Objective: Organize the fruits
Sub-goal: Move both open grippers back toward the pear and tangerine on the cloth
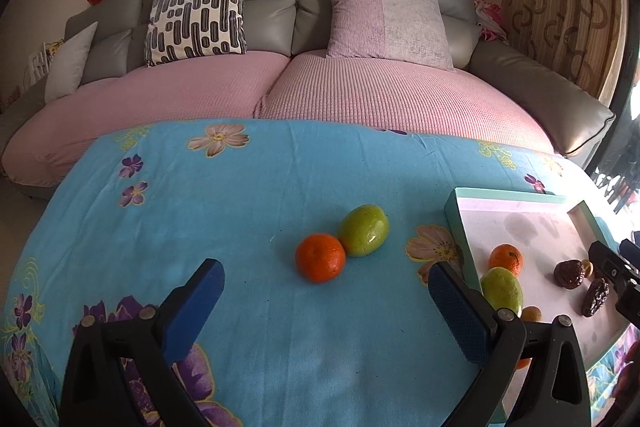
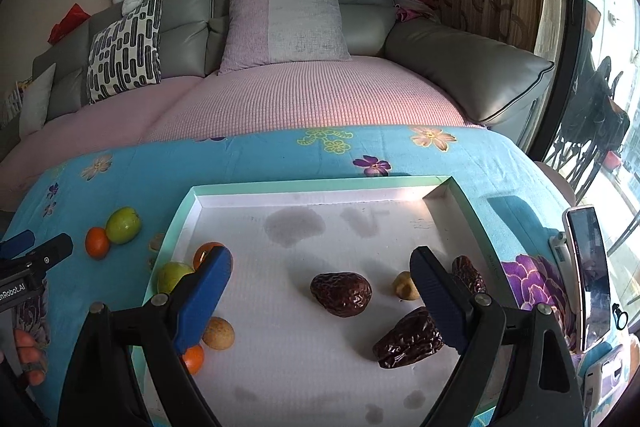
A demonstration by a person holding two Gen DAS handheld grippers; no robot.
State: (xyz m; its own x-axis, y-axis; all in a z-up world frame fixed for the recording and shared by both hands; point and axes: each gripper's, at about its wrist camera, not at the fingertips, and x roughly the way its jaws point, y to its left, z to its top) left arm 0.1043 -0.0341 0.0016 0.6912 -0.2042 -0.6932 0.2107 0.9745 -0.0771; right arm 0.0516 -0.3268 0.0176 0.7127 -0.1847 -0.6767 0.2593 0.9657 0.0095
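Left hand-held gripper (image 1: 326, 303) gapes empty, facing the orange (image 1: 320, 257): next, close on it, carry to tray (image 1: 460, 223).

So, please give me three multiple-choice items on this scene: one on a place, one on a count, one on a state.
1. Where does the loose round orange tangerine lie?
A. inside the tray
B. on the blue flowered cloth, touching the shiny green fruit
C. on the sofa

2. How many wrinkled dark brown dates lie in the shallow white tray with the mint-green rim?
A. one
B. three
C. five

3. How is the left gripper?
A. open and empty
B. shut on a tangerine
C. shut on a date

Answers: 1 B, the two fruits touch on the cloth beside the tray; 2 B, the right wrist view shows three; 3 A, its jaws stand wide apart, holding nothing.
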